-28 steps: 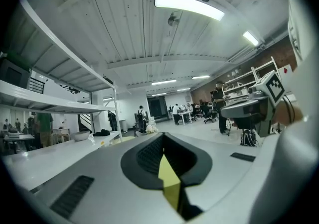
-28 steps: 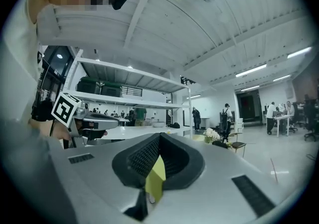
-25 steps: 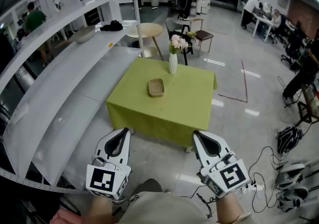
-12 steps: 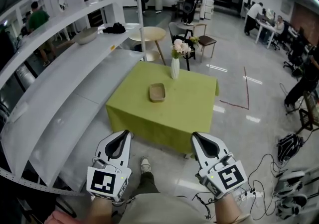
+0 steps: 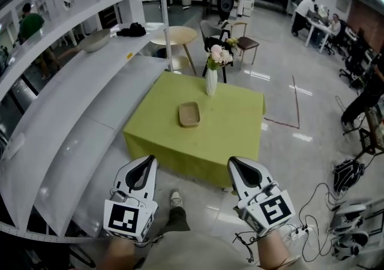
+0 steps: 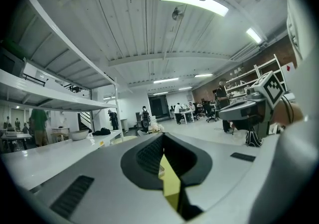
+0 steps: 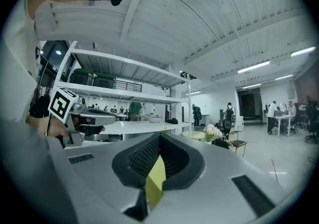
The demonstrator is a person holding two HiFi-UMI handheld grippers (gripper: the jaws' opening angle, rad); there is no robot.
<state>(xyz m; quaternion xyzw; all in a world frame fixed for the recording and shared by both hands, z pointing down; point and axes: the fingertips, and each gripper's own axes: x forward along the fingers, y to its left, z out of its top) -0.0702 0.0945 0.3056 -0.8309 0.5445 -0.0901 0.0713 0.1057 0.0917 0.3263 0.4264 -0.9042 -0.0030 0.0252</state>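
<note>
Head view, bottom of frame: left gripper [image 5: 147, 161] at lower left, right gripper [image 5: 234, 162] at lower right, side by side, both held in the air and pointing up-frame. Left gripper view: the left gripper [image 6: 162, 142] has its fingers pressed together, only a thin yellow-green slit between them, nothing in them. Right gripper view: same for the right gripper [image 7: 158, 142], fingers closed and empty. A shoe [image 5: 174, 198] shows on the grey floor [image 5: 282, 161] between the two grippers.

Next up-frame, mid-frame: a counter [image 5: 231, 134] under a yellow-green cloth, near the fingertips but not touched. On it sits a shallow wooden tray [image 5: 189, 114] about centre, and a white vase [image 5: 211, 81] of pink and white flowers at the far edge.

Left of frame: long white shelf [image 5: 72, 119] running diagonally, with a bowl [image 5: 95, 41] on it further up. Lower right: cables [image 5: 324, 200] on the floor.

Top of frame: round wooden table [image 5: 174, 36], a chair [image 5: 245, 43], and people standing and sitting at desks far back.
</note>
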